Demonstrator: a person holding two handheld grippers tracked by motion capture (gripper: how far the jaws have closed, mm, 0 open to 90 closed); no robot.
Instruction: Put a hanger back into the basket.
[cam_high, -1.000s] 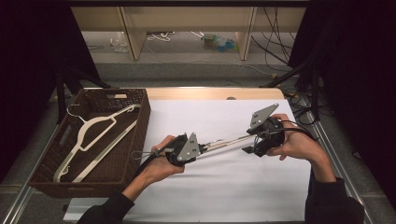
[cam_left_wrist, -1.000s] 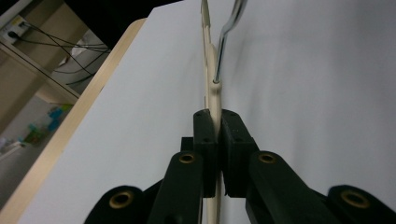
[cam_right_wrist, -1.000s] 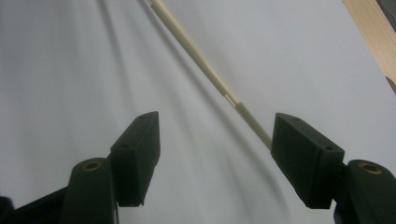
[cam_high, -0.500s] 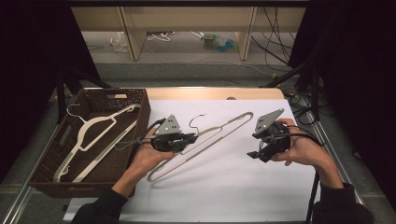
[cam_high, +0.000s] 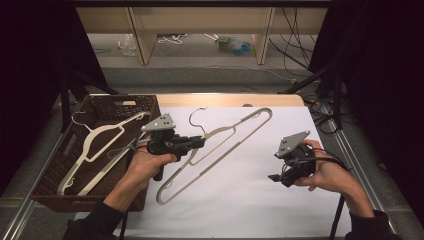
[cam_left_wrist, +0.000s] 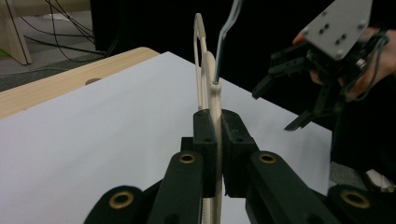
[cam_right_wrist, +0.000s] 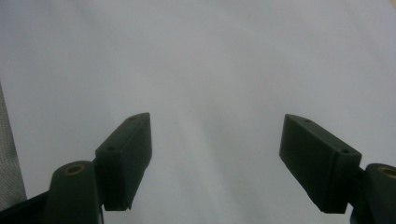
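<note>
A cream hanger (cam_high: 239, 126) with a metal hook lies slanted over the white sheet (cam_high: 250, 205). My left gripper (cam_high: 199, 143) is shut on it near the neck, just below the hook. In the left gripper view the black jaws press on the hanger's neck (cam_left_wrist: 214, 100), and the rest of it runs away from the camera. My right gripper (cam_high: 276, 178) is held at the right above the sheet, open and apart from the hanger. The right gripper view has the right gripper (cam_right_wrist: 215, 158) open wide over bare white sheet. The right gripper (cam_left_wrist: 299, 100) also appears far off in the left gripper view.
A dark wicker basket (cam_high: 120, 99) stands at the table's left with another cream hanger (cam_high: 100, 134) in it. The wooden table edge (cam_high: 225, 99) borders the sheet at the back. Beyond it are shelf legs and loose cables on the floor.
A second ago both grippers held the hanger between them. The right gripper has let go and drawn back to the right. The left gripper has moved left, still holding the hanger.
</note>
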